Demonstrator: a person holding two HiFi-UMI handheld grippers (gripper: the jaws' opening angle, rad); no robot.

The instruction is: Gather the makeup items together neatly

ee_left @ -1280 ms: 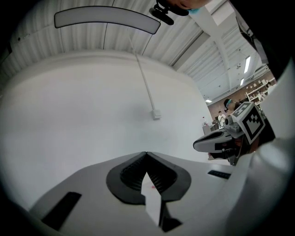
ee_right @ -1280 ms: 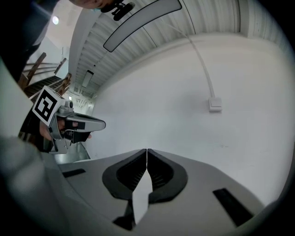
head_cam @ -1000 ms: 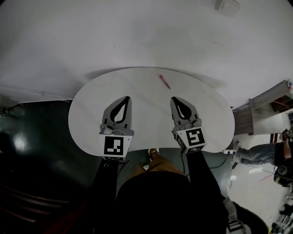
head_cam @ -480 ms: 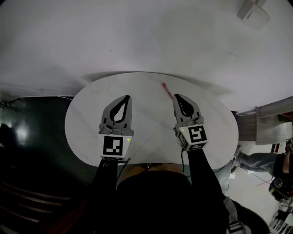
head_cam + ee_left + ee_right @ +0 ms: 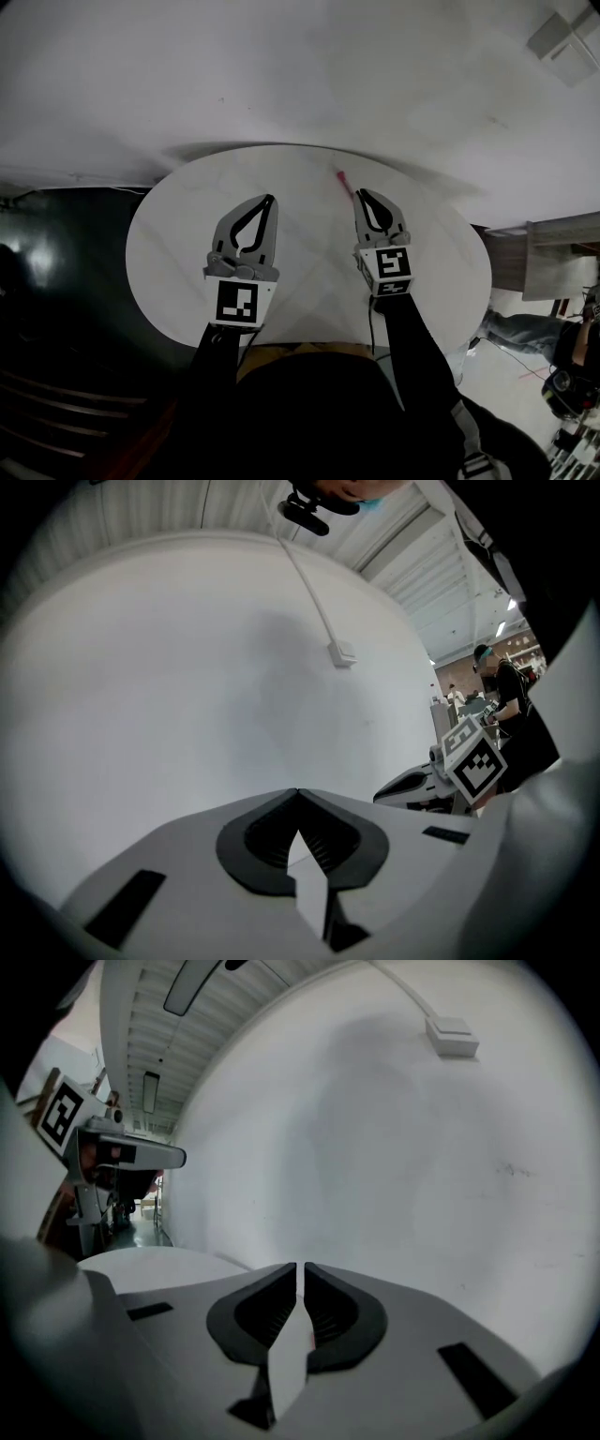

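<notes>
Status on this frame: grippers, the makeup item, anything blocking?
Left gripper shut, empty. Right gripper shut, empty, tip close beside the thin red stick. Stick lies alone near the white table's far edge. Nothing in the way.

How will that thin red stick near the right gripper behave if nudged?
The red stick looks slim and straight, so it is probably stiff and light. Lying flat on the smooth white table, it may roll or skid sideways when nudged.
</notes>
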